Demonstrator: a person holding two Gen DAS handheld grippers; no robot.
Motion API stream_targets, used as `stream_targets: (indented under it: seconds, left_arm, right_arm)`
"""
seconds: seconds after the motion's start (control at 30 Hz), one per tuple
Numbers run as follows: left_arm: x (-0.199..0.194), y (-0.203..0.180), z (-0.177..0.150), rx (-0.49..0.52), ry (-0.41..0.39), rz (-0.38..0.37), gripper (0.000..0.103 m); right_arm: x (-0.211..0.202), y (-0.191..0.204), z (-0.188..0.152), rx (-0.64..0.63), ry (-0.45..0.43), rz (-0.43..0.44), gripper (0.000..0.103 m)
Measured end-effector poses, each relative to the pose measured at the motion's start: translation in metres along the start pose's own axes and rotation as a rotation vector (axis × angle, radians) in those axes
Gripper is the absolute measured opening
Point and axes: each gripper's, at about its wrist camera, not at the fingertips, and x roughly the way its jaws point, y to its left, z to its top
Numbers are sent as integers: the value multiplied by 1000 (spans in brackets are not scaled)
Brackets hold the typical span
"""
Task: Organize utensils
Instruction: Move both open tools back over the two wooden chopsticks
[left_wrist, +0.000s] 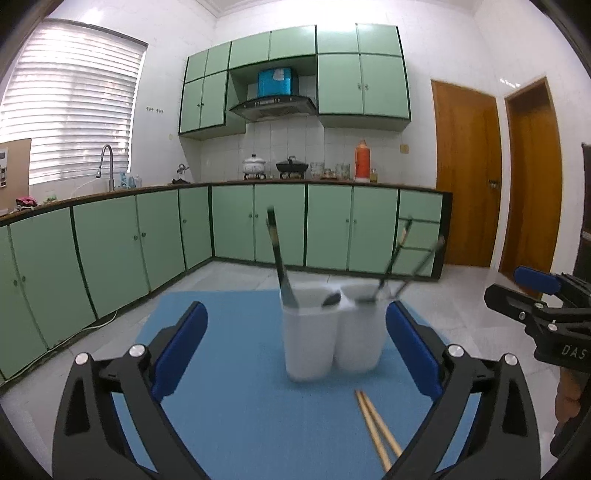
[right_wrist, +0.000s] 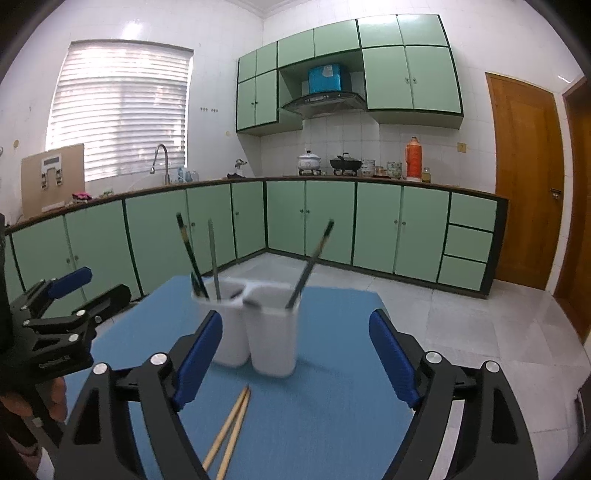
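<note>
The left gripper (left_wrist: 295, 343) stands with its blue pads (left_wrist: 181, 347) wide apart, nothing between them but bare mat (left_wrist: 229, 387); it shows again at the left edge of the right wrist view (right_wrist: 70, 291), a hand (right_wrist: 37, 402) gripping its handle.

Ahead of it, near the middle of the blue mat, stands a white holder (left_wrist: 328, 332) with two compartments side by side. In the left wrist view a dark utensil (left_wrist: 280, 258) leans out of the left compartment, and a spoon bowl (left_wrist: 331, 298) shows at the divider. More thin dark utensils (left_wrist: 399, 258) lean rightward from the right compartment; blur hides what kind.

On the mat just in front of the holder lie two wooden chopsticks (left_wrist: 373, 428), side by side and touching, apart from the holder and from both grippers.

The right gripper (right_wrist: 295, 354) also has its jaws spread, holding nothing; the holder (right_wrist: 258, 328) stands beyond its pads (right_wrist: 393, 360), untouched, and the chopsticks (right_wrist: 229, 428) lie on the mat (right_wrist: 332, 406) below its left finger.
</note>
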Motion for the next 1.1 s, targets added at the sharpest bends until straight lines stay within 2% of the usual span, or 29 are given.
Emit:
stream_targets:
  seconds: [0.3, 0.53, 0.67, 0.8, 1.1]
  left_arm:
    - [-25, -3, -58, -3, 102, 12, 95]
    - [-41, -4, -103, 14, 172, 31, 95]
    - [-48, -1, -122, 5, 200, 36, 95]
    - [-53, 0, -136, -4, 216, 38, 95]
    - [-66, 2, -149, -17, 225, 49, 95]
  right_arm:
    - [-22, 17, -76, 23, 69, -44, 80]
    - [-40, 29, -132, 58, 82, -79, 80]
    - [-49, 44, -157, 13, 64, -103, 79]
    - [-55, 58, -172, -31, 51, -103, 75]
    - [-62, 79, -192, -62, 54, -86, 57]
